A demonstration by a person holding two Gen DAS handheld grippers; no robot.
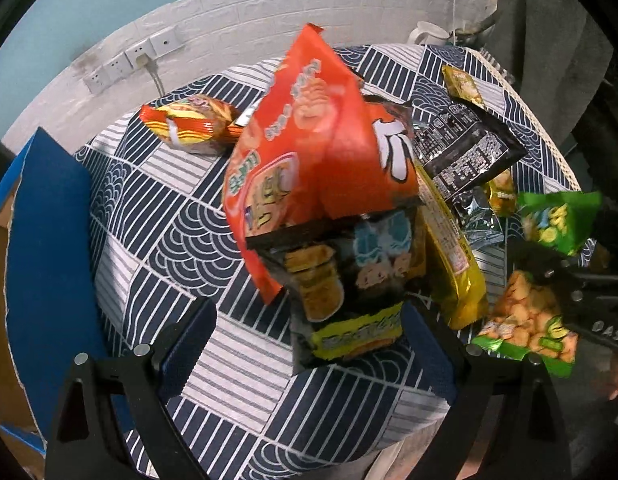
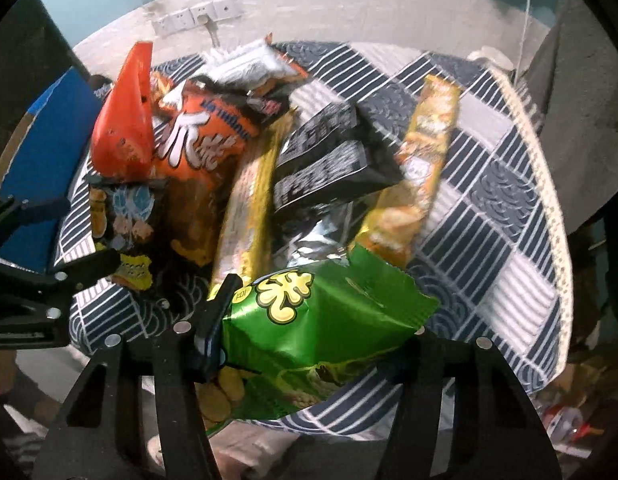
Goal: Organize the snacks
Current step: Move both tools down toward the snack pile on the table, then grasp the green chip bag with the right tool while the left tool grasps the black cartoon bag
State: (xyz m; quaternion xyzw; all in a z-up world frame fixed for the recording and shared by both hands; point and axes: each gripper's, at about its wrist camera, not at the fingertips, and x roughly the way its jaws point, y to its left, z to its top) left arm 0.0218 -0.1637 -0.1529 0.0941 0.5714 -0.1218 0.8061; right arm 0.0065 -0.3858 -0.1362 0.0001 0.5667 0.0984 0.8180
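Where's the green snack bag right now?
The green snack bag is low in the centre of the right wrist view, clamped between the right gripper fingers at the tablecloth's near edge, just in front of the silver wrapper.

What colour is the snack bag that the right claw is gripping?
Bright green bag with a yellow puffy logo, best seen in the right wrist view.
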